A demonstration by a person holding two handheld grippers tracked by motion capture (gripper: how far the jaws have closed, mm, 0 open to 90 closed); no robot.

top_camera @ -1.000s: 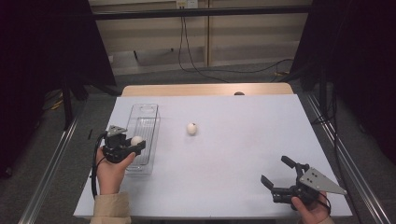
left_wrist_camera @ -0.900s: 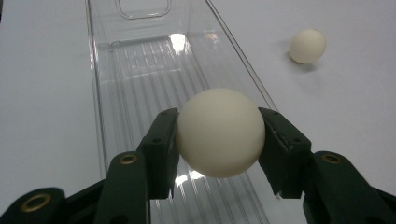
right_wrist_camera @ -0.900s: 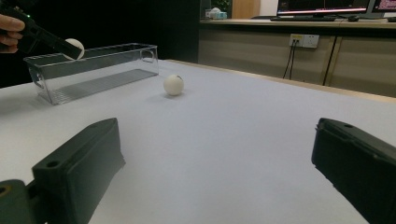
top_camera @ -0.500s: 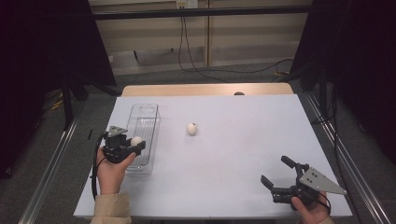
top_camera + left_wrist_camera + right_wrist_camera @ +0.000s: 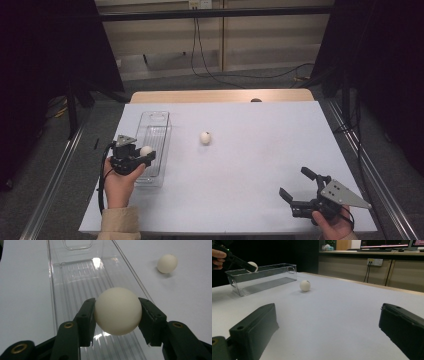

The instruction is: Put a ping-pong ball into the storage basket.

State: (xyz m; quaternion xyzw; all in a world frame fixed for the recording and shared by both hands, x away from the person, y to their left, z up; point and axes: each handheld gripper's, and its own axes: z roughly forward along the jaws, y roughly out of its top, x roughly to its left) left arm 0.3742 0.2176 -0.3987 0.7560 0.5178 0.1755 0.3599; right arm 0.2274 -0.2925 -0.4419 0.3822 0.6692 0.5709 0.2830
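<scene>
A white ball (image 5: 118, 311) is pinched between the two black jaws of the left gripper (image 5: 136, 157), held above the near half of the clear plastic bin (image 5: 152, 134), which lies lengthwise near the left edge of the table (image 5: 260, 170). Against the pictures from a second and half a second ago, almost nothing has moved: the left gripper sits in the same spot over the bin with the ball clamped, so the likely job of dropping balls into the bin appears paused just short of release, and the bin's ribbed floor looks bare beneath it. A second white ball (image 5: 205, 137) rests on the table just right of the bin's far half, well apart from both grippers, and has not shifted either. The right gripper (image 5: 305, 192) waits near the table's front right corner, its jaws spread wide with nothing between them. No brand, label or writing can be read on the balls or bin.
</scene>
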